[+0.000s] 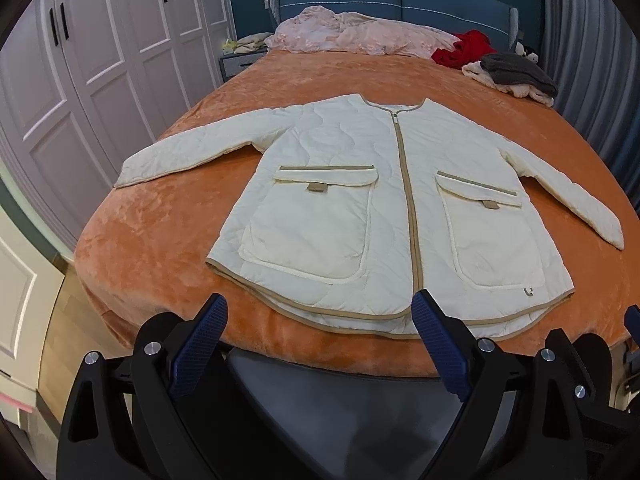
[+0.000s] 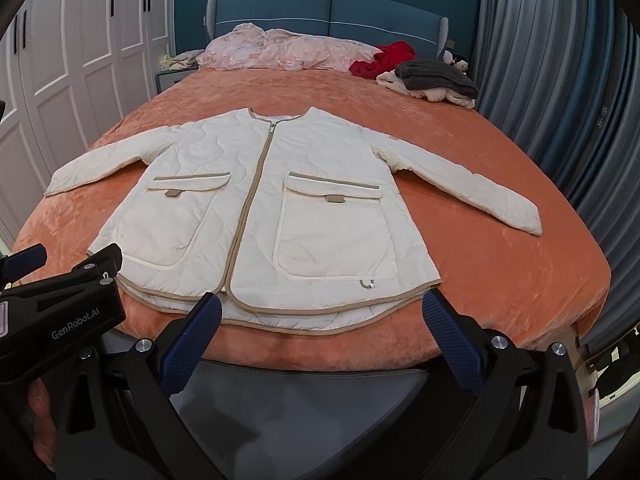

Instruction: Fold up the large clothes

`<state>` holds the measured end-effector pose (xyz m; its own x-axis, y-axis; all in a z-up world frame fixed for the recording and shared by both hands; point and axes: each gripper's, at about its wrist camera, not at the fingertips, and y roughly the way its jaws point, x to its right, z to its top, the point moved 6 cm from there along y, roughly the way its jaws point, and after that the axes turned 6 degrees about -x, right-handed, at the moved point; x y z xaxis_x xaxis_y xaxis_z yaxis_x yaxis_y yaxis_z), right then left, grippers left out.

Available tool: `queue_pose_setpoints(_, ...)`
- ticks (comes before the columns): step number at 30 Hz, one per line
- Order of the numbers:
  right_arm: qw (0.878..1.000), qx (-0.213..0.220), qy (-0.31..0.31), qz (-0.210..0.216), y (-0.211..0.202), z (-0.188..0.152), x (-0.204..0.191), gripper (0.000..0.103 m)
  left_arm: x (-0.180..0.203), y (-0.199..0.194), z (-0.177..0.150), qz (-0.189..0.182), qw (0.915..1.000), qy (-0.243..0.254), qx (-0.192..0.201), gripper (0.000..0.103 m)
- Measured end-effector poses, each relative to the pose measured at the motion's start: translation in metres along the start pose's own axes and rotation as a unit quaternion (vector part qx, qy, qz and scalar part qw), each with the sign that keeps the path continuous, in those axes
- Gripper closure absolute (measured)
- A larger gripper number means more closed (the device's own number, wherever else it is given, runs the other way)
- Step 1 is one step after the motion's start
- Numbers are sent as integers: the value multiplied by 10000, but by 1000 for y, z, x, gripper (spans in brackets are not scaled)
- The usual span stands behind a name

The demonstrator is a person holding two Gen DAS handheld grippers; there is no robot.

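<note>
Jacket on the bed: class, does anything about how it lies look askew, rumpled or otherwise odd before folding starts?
Nothing much stands out. The jacket lies flat, front up, zipped, both sleeves spread, on the orange blanket. Only the back hem shows below the front hem, which looks like its cut. Both tools hover open before it.

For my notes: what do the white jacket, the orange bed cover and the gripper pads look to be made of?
Jacket: quilted, lightly padded synthetic shell, probably nylon or polyester; wavy stitch lines, matte surface, tan binding along hem and zip.
Bed cover: plush fleece or velvet-like pile; soft sheen with brushed light and dark patches.
Pads: blue, likely rubber or textured plastic; fine grid pattern. The frames behind them look like hard black plastic.
</note>
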<state>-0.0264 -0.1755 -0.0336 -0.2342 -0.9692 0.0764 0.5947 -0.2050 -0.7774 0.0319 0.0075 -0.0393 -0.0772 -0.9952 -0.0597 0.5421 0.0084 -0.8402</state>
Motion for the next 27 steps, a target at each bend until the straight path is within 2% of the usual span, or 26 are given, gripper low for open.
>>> queue_pose_setpoints(27,10000,-7,42,5,-1,2,2,5,1,2,-3,11,10000,38,-31,16)
